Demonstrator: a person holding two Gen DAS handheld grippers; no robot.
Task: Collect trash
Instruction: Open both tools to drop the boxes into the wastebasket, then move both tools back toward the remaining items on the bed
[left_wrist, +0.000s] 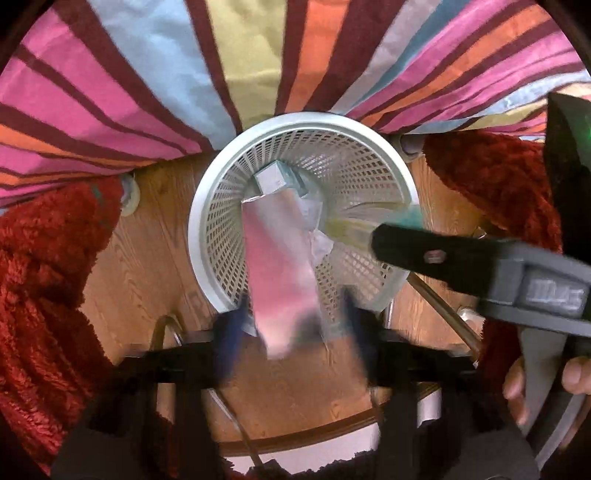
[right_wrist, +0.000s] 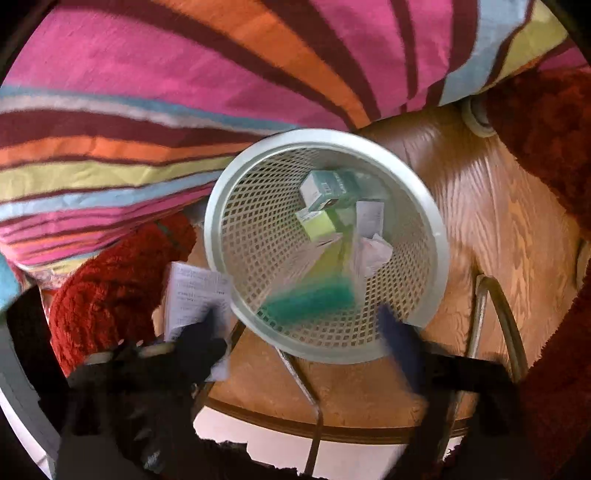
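A white mesh waste basket (left_wrist: 207, 236) stands on the wooden floor, below both grippers. My left gripper (left_wrist: 291, 328) is open, and a shiny silver-pink wrapper (left_wrist: 284, 280) hangs blurred and loose between its fingers over the basket's near rim. My right gripper (right_wrist: 303, 332) is open too. Below it a blurred green and yellow packet (right_wrist: 310, 299) is inside the basket (right_wrist: 221, 229). Green and white boxes (right_wrist: 325, 192) and crumpled paper (right_wrist: 373, 254) lie at the bottom. One right finger (left_wrist: 399, 247) reaches over the rim in the left wrist view.
A striped bedcover (left_wrist: 147, 92) hangs behind the basket. A red shaggy rug (left_wrist: 37, 277) lies on both sides. A printed white sheet (right_wrist: 195, 291) shows by the basket's left rim. Metal legs and a round wooden edge (right_wrist: 332, 428) sit near me. A hand (left_wrist: 576, 376) holds the right gripper.
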